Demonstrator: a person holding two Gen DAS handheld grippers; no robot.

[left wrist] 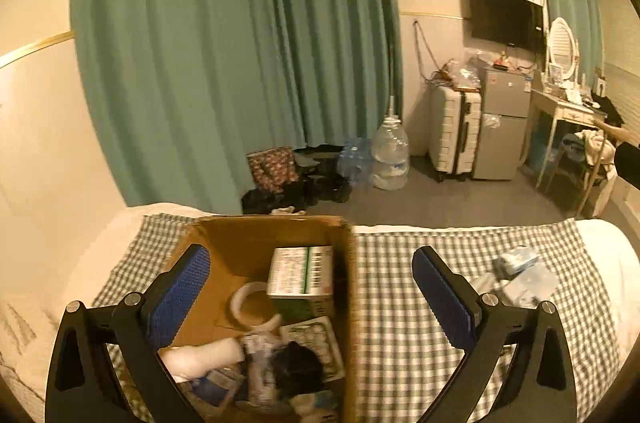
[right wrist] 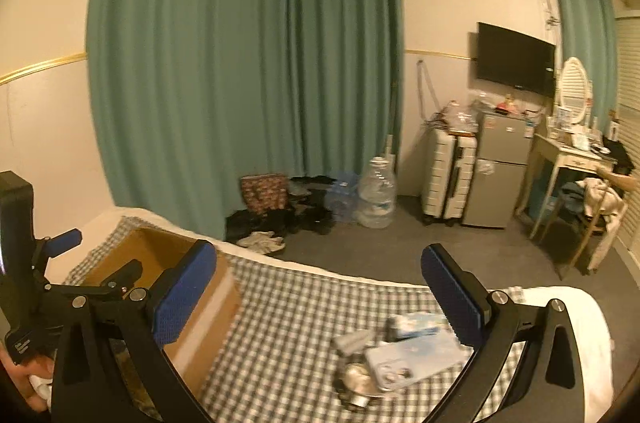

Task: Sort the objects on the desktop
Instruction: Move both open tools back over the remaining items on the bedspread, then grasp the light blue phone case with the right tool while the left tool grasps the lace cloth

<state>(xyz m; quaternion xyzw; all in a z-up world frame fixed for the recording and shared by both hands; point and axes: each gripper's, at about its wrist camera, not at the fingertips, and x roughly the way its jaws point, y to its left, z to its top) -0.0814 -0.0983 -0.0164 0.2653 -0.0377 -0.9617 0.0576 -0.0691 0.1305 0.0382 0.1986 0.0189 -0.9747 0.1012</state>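
An open cardboard box (left wrist: 240,243) stands on the green checked cloth (left wrist: 400,303). In it lie a green-and-white carton (left wrist: 300,271), a roll of tape (left wrist: 250,303), a white roll (left wrist: 200,357), a blister pack (left wrist: 316,343) and other small things. My left gripper (left wrist: 312,295) hangs open above the box's right wall, with nothing between its blue pads. In the right wrist view the box (right wrist: 216,303) is at the left, with the left gripper (right wrist: 94,257) over it. My right gripper (right wrist: 318,297) is open and empty above the cloth (right wrist: 280,323). Loose pale blue packets (right wrist: 416,327) and a metallic object (right wrist: 356,383) lie below it.
The same packets (left wrist: 520,275) lie right of the box. Beyond the bed's far edge are dark clothes (right wrist: 280,219), a large water jug (right wrist: 376,191), a white suitcase (right wrist: 448,175), a small fridge (right wrist: 496,171) and a dressing table (right wrist: 568,159). A hand (right wrist: 28,383) shows at the lower left.
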